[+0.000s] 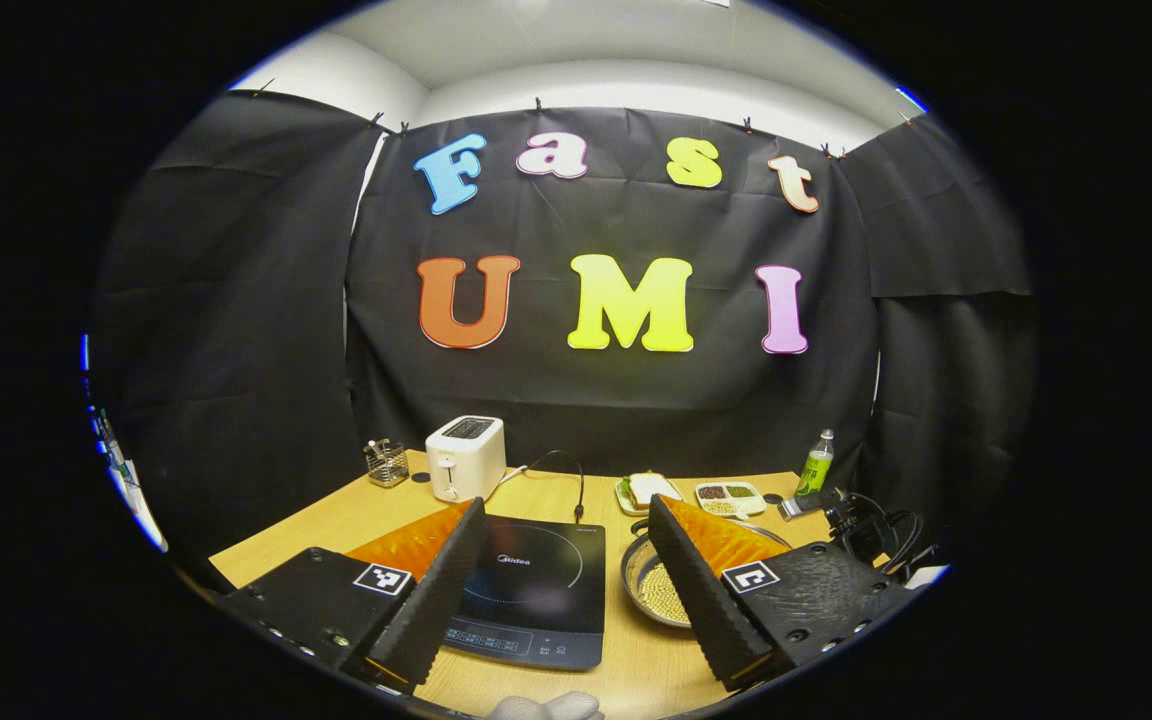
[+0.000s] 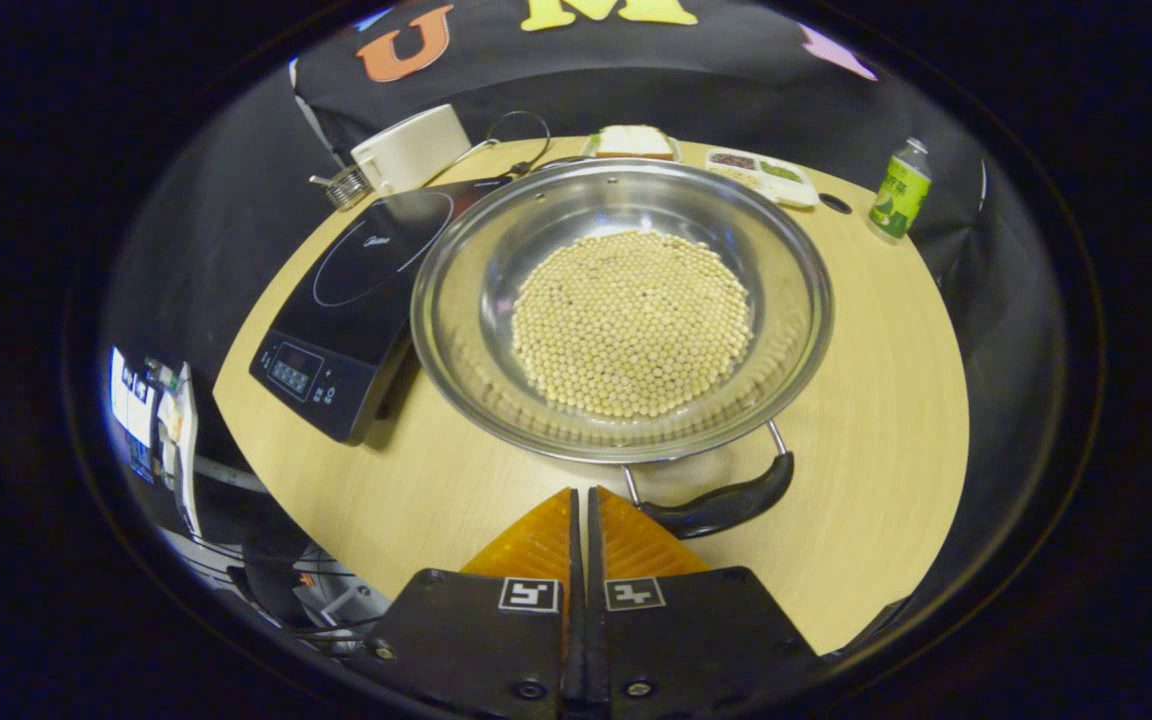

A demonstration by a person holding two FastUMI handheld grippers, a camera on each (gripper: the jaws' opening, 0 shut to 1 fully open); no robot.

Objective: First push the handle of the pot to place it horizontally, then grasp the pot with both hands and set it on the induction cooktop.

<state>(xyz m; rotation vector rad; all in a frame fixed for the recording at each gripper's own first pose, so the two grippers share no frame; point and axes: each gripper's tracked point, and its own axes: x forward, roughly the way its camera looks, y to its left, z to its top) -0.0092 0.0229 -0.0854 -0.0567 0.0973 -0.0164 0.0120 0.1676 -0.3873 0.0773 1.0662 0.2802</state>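
A wide steel pot (image 2: 622, 310) holding pale beans sits on the wooden table (image 2: 886, 400), right of the black induction cooktop (image 2: 356, 290). Its near black handle (image 2: 726, 505) lies just ahead and right of my right gripper (image 2: 582, 495), which is shut with nothing between its fingers, close to the pot's front rim. In the left gripper view my left gripper (image 1: 568, 520) stands open above the table, with the cooktop (image 1: 536, 590) between its fingers and the pot (image 1: 648, 590) partly hidden behind the right finger.
A white toaster (image 1: 466, 457) and a small wire holder (image 1: 387, 464) stand at the back left. A sandwich plate (image 1: 647, 491), a divided tray (image 1: 729, 497) and a green bottle (image 1: 816, 463) line the back. Cables (image 1: 876, 530) lie at the right edge.
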